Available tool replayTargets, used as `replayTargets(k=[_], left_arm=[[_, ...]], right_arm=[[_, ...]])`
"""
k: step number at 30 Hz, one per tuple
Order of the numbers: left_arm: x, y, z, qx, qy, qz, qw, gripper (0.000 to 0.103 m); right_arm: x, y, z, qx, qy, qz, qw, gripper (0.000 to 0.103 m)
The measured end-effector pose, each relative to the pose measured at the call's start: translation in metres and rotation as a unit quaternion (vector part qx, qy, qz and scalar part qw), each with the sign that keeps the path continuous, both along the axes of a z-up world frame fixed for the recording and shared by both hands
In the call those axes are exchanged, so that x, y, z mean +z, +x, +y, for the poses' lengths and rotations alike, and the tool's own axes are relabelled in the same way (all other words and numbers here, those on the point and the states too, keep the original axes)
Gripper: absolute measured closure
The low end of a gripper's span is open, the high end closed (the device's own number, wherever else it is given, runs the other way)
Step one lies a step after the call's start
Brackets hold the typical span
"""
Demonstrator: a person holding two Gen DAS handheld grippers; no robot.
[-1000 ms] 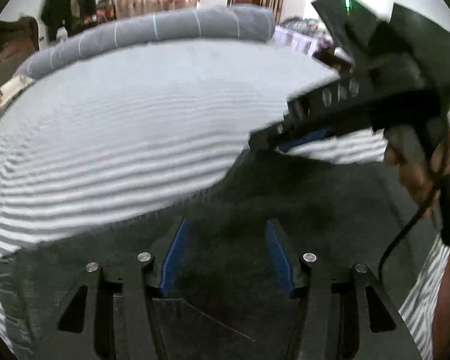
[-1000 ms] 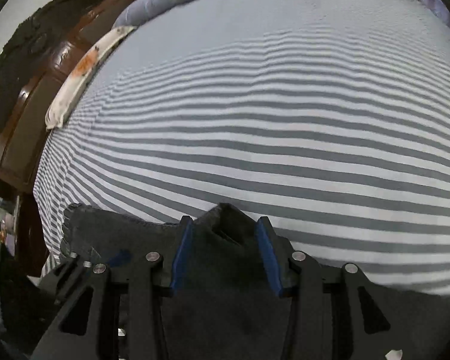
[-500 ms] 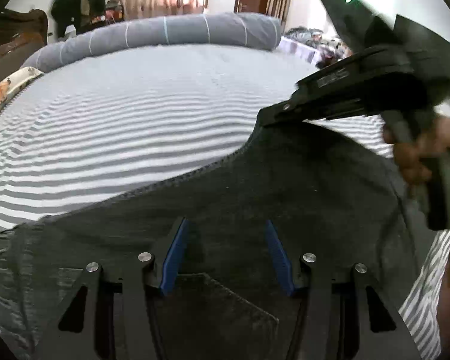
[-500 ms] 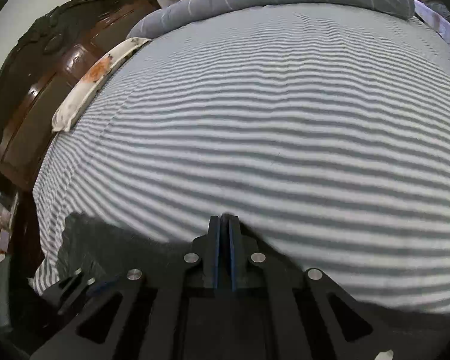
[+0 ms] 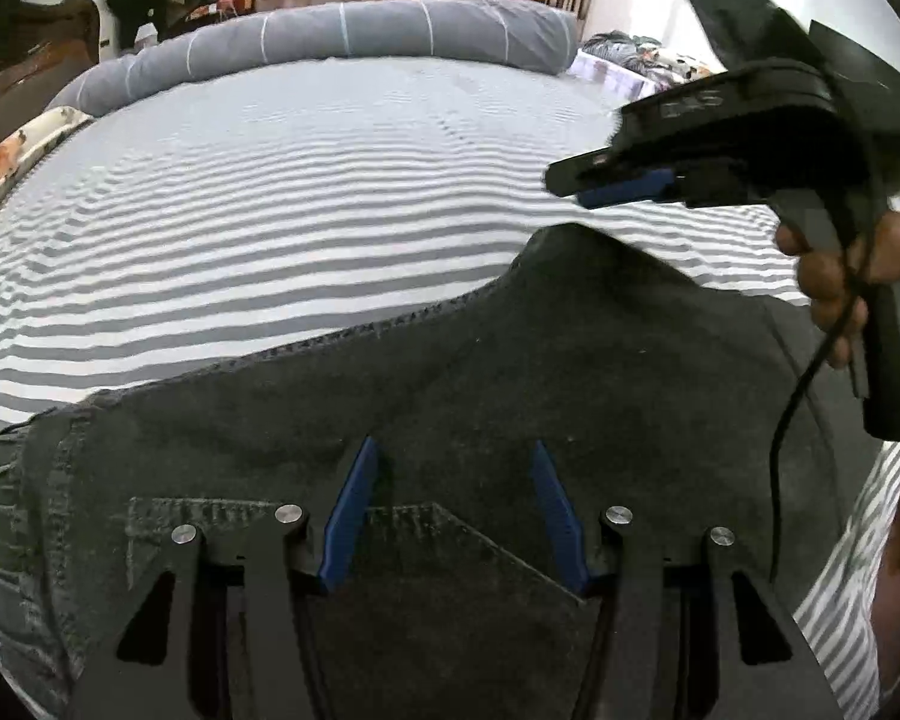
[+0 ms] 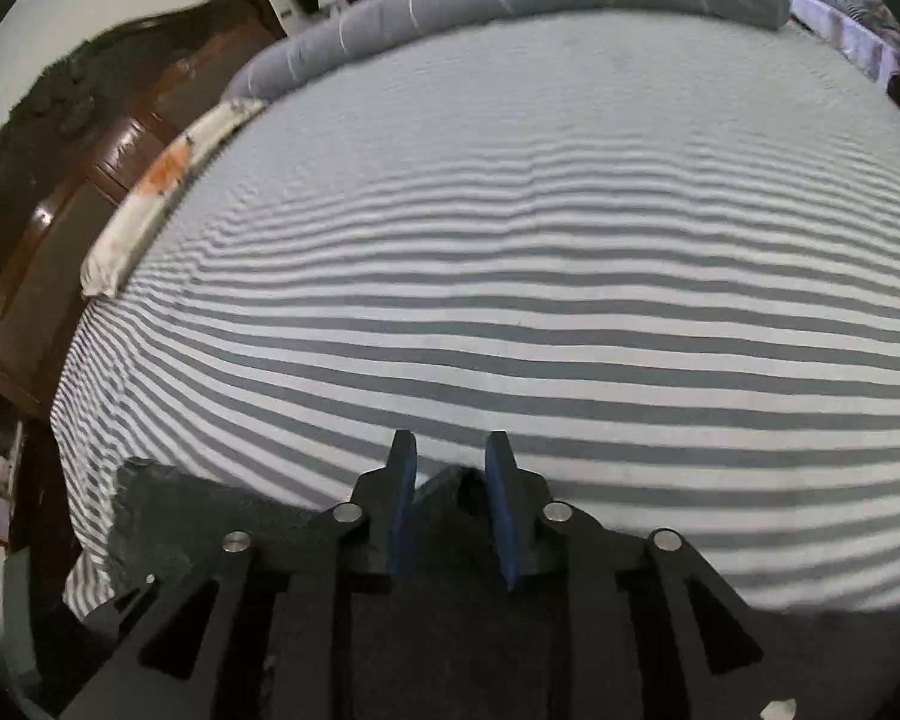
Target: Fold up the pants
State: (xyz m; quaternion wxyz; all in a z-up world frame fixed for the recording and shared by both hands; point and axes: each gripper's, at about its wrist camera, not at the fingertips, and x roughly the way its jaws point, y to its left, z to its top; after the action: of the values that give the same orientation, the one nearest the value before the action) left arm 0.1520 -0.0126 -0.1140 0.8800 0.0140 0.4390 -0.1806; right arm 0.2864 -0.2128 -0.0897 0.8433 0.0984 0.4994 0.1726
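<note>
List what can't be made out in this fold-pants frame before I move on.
- Pants, left wrist view: legs and hems cut off by the bottom edge and hidden behind the left hand-held gripper.
- Right wrist view: most of the pants hidden under the right hand-held gripper; only a peak shows between its open fingers.
- Left wrist view: lettering on the right hand-held gripper too blurred to read.

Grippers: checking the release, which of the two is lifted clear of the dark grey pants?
The right gripper, above the pants' peaked corner. The left gripper sits low over the pocket.
</note>
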Motion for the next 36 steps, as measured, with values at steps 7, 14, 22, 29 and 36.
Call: replayTargets(k=[7,14,22,29,36], left_arm=[[0.002,-0.03,-0.012,-0.051,0.04,-0.009,0.9978,0.048],[-0.006,-0.019,-0.016,-0.028,0.056,0.01,0.998,0.048],[0.005,-0.013,-0.031,-0.01,0.059,0.015,0.9981,0.048],[0.023,-0.027,-0.085,-0.055,0.047,-0.009,0.9973,0.048],[0.018,-0.03,-0.149,-0.098,0.046,-0.004,0.9941,0.048]], right_arm=[[-0.01,-0.061,-0.026,-0.025,0.023,0.028,0.999,0.076],[-0.05,-0.071,-0.045,-0.069,0.032,0.054,0.996,0.082],[-0.03,-0.079,-0.085,-0.099,0.067,0.021,0.993,0.077],[-0.013,-0.143,-0.213,-0.171,0.073,-0.003,0.983,0.074],[-0.011,-0.214,-0.363,-0.307,0.042,-0.004,0.951,0.074]])
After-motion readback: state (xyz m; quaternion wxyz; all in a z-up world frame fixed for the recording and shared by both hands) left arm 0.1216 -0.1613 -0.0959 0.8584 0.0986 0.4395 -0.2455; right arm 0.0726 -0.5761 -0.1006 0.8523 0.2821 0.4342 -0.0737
